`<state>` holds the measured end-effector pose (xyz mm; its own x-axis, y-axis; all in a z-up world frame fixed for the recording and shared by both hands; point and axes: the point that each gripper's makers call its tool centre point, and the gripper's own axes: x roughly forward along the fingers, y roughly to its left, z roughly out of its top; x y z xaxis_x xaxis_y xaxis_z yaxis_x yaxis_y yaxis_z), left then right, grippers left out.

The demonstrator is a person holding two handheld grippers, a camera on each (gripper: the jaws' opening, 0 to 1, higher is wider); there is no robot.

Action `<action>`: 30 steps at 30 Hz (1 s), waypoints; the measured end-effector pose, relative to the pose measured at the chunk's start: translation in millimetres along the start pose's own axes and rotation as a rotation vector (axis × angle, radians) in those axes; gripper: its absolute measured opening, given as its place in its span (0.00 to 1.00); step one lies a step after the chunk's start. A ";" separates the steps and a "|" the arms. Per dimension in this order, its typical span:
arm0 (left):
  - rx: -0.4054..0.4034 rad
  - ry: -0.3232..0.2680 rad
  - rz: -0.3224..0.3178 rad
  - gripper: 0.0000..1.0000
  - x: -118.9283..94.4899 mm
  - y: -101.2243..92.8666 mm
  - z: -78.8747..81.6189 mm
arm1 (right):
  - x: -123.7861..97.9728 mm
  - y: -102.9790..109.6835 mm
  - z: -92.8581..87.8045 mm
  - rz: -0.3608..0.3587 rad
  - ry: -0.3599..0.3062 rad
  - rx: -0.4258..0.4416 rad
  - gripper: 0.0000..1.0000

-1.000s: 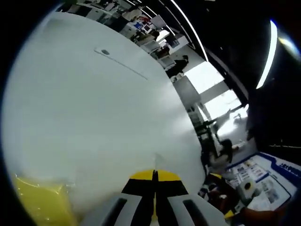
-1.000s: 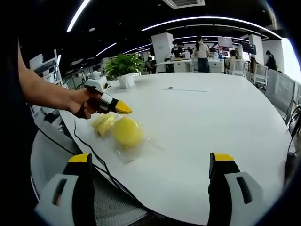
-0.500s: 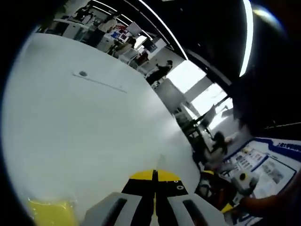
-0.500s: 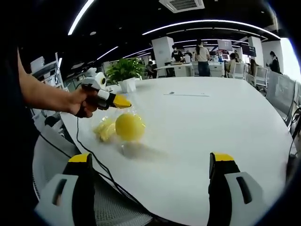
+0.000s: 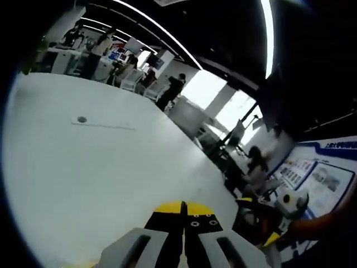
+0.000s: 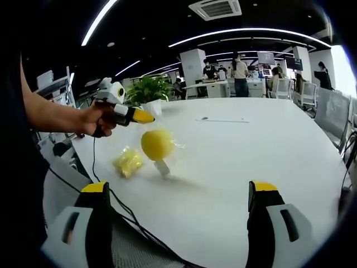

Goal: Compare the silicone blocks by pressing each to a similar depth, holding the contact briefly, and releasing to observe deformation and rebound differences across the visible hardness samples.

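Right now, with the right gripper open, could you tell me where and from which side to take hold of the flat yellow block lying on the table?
Grip the flat yellow block across its opposite edges, coming down from above with the right gripper. It lies low on the table, so a sideways approach would probably slide over it.

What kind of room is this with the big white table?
Probably a big open office. Beyond the white table people stand by desks, long strip lights run along a dark ceiling, and a potted plant sits at the table's far edge.
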<state>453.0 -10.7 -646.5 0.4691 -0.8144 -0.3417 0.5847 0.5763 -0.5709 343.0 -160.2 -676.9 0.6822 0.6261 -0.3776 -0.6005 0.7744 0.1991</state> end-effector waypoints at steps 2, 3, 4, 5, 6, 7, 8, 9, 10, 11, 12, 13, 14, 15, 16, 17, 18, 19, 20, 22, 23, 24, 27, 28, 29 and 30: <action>0.022 -0.002 -0.010 0.00 -1.2 -3.6 3.8 | 0.1 -1.2 0.6 -0.003 -0.003 -0.002 0.96; 0.023 -0.008 -0.023 0.00 -1.9 -5.8 5.7 | 0.1 -1.3 0.7 -0.003 -0.004 -0.001 0.96; 0.024 -0.024 -0.039 0.00 -3.9 -9.2 10.7 | 0.2 -1.3 0.7 -0.003 -0.004 0.001 0.96; 0.027 -0.030 -0.039 0.00 -6.3 -11.2 13.8 | 0.3 -0.9 0.8 -0.002 -0.003 0.000 0.96; 0.036 -0.037 -0.044 0.00 -7.9 -13.8 17.9 | 0.6 0.2 1.3 0.001 -0.002 -0.003 0.96; 0.050 -0.045 -0.057 0.00 -10.2 -19.0 23.6 | 0.6 0.9 1.8 0.003 -0.003 -0.005 0.96; 0.068 -0.053 -0.069 0.00 -11.1 -23.2 28.1 | 0.6 2.1 2.8 0.005 -0.004 -0.008 0.96; 0.089 -0.059 -0.085 0.00 -13.0 -29.3 33.5 | 0.5 2.4 3.6 0.005 -0.005 -0.010 0.96; 0.091 -0.060 -0.091 0.00 -14.3 -33.2 36.6 | 0.0 2.7 5.1 0.004 -0.009 -0.011 0.96; 0.112 -0.068 -0.098 0.00 -16.3 -39.3 41.5 | -0.6 2.8 6.5 0.003 -0.013 -0.009 0.96; 0.124 -0.074 -0.104 0.00 -17.7 -43.5 45.5 | -1.3 3.2 8.6 0.003 -0.020 -0.006 0.96; 0.132 -0.079 -0.112 0.00 -19.3 -48.5 48.3 | -1.6 3.6 9.8 0.005 -0.023 -0.006 0.96; 0.142 -0.087 -0.117 0.00 -21.1 -53.4 53.0 | -1.9 4.1 11.2 0.007 -0.027 -0.007 0.96; 0.148 -0.092 -0.121 0.00 -22.3 -55.6 55.6 | -2.1 4.0 12.0 0.008 -0.029 -0.009 0.96; 0.148 -0.095 -0.125 0.00 -23.5 -57.9 58.0 | -2.7 3.9 13.5 0.008 -0.034 -0.011 0.96; 0.153 -0.100 -0.130 0.00 -25.7 -61.8 60.4 | -3.1 3.3 15.0 0.007 -0.039 -0.011 0.96; 0.155 -0.102 -0.131 0.00 -26.7 -63.8 62.0 | -3.4 3.2 16.1 0.007 -0.040 -0.010 0.96; 0.161 -0.104 -0.129 0.00 -27.6 -64.9 63.1 | -3.4 2.7 17.5 0.008 -0.041 -0.010 0.96; 0.164 -0.104 -0.132 0.00 -28.6 -67.3 64.1 | -3.4 2.4 18.3 0.009 -0.042 -0.013 0.96; 0.177 -0.112 -0.132 0.00 -31.3 -74.2 65.8 | -3.4 1.3 21.0 0.010 -0.045 -0.020 0.96; 0.182 -0.111 -0.132 0.00 -32.5 -77.5 66.0 | -3.4 0.6 22.0 0.011 -0.047 -0.021 0.96; 0.190 -0.111 -0.126 0.00 -33.5 -79.0 67.0 | -3.2 -0.9 23.1 0.008 -0.050 -0.021 0.96; 0.190 -0.113 -0.129 0.00 -36.7 -79.3 69.1 | -3.0 -1.2 26.3 0.009 -0.056 -0.017 0.96; 0.179 -0.116 -0.137 0.00 -38.2 -80.4 70.9 | -2.7 -0.9 27.8 0.014 -0.062 -0.015 0.96; 0.174 -0.122 -0.145 0.00 -39.8 -82.1 72.8 | -2.6 1.4 31.9 0.031 -0.081 -0.008 0.96; 0.174 -0.126 -0.152 0.00 -41.4 -84.7 75.2 | -3.0 1.7 33.4 0.029 -0.083 -0.011 0.96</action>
<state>433.8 -20.6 -527.9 0.4395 -0.8838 -0.1601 0.7548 0.4600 -0.4677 353.9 -157.7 -645.2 0.6962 0.6543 -0.2954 -0.6249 0.7549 0.1993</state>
